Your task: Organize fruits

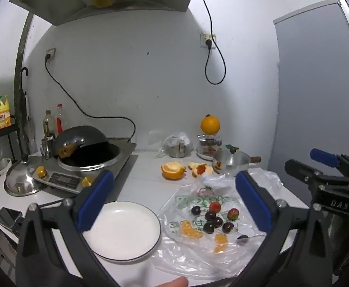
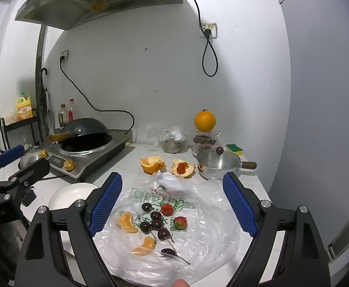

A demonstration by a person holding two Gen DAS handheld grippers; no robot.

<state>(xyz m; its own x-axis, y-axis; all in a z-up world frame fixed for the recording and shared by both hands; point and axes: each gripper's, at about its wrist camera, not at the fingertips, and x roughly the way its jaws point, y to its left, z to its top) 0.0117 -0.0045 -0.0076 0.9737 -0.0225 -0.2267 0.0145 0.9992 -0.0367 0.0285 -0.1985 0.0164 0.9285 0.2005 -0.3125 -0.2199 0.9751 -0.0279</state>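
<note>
Both claws (image 1: pixel 174 198) (image 2: pixel 172 203) wide apart, empty, above cherries (image 2: pixel 156 223) on plastic bag (image 2: pixel 210 239)

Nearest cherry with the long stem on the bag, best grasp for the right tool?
Grip the round body of the stemmed cherry, not the thin stem, which trails toward the near right. Bring the open right tool down from above, pads either side of the fruit across the stem line. It lies apart from the other cherries on the plastic bag.
</note>
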